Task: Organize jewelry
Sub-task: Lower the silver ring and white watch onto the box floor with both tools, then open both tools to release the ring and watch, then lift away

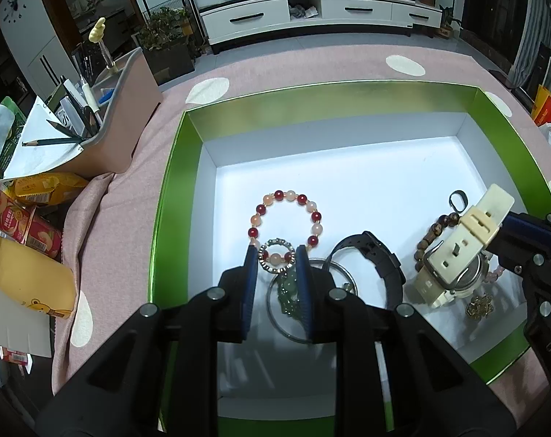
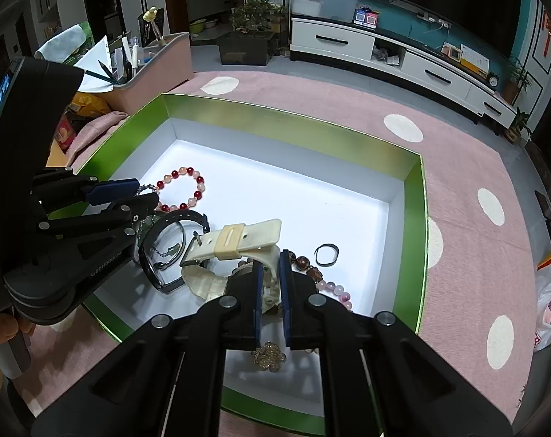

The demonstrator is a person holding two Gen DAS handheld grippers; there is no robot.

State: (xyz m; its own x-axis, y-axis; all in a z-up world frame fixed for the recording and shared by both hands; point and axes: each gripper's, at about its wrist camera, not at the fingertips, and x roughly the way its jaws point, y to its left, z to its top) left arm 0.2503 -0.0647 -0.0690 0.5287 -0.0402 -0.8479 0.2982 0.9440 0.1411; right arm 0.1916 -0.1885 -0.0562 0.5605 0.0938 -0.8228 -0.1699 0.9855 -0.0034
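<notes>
A green-walled box [image 1: 173, 167] with a white floor sits on a pink, spotted cloth [image 1: 275, 65], and both handheld grippers reach into it. The right gripper [image 2: 272, 284] is clamped on the strap of a cream watch [image 2: 246, 238], whose body sits just beyond and below its fingertips. The left gripper [image 1: 275, 258] has its pads parted around a small silver toothed ring [image 1: 275, 256] — whether they press on it, I cannot tell. That ring overlaps the near edge of a red-and-pink bead bracelet [image 1: 286, 218] lying just ahead of the fingertips.

Counted in the box: two watches — the cream one and a black one [image 1: 377, 258], between the two grippers; three bead bracelets, namely the red-and-pink, a brown wooden one [image 1: 426, 240] and a pale pink one [image 2: 333, 289] beside the right gripper; one thin clear bangle [image 1: 275, 313] with a green pendant [image 1: 288, 291] under the left gripper; one gold piece [image 2: 270, 357] beneath the right gripper; one small black loop [image 2: 326, 254] ahead of it.

Risks, as I judge them: lifting the cream watch could drag the brown beads tangled beside it, and closing the left pads could catch the bead bracelet along with the ring.
</notes>
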